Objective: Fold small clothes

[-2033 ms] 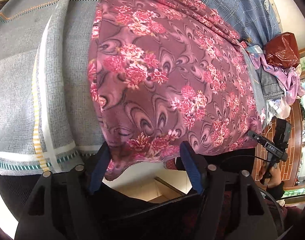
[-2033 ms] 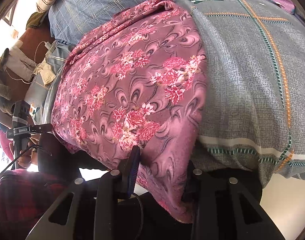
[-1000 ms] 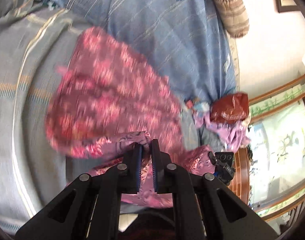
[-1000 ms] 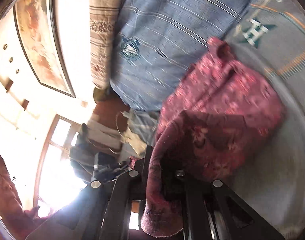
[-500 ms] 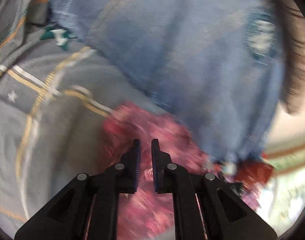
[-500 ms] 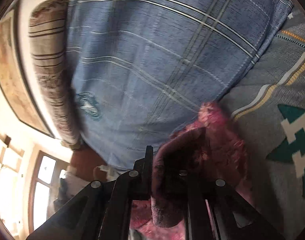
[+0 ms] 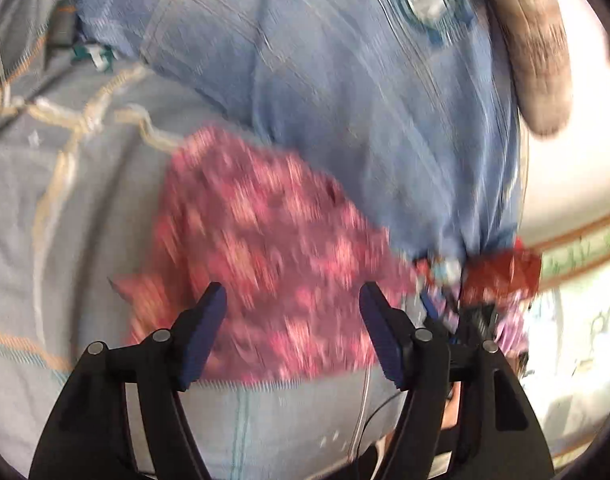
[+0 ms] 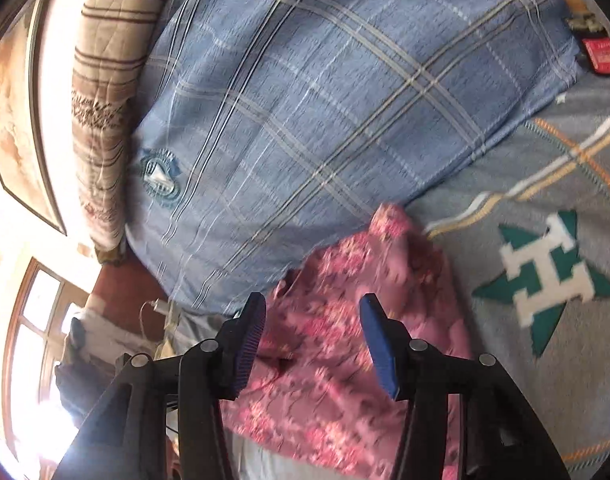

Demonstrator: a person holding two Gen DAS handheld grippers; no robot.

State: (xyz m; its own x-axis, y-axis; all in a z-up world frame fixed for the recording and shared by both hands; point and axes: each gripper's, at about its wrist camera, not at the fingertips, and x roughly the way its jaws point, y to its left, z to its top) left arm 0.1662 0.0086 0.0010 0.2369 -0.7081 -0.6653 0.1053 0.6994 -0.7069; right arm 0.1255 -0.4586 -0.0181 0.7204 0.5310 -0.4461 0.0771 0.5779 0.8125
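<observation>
A pink floral garment (image 7: 265,248) lies folded over on the grey bedspread (image 7: 65,200), its far edge against the blue plaid pillow (image 7: 345,80). My left gripper (image 7: 293,300) is open and empty, just above the garment's near part. In the right wrist view the same garment (image 8: 345,352) lies below my right gripper (image 8: 313,312), which is open and empty. The left wrist view is blurred by motion.
A blue plaid pillow (image 8: 325,120) and a brown striped bolster (image 8: 101,80) lie at the head of the bed. A red bag (image 7: 501,272) and purple cloth (image 7: 509,328) sit at the bed's right edge. The bedspread (image 8: 545,360) carries a green and white emblem (image 8: 545,272).
Both grippers held the garment's near edge, carried it up and over toward the pillow, then opened and let it go. The garment now lies doubled over.
</observation>
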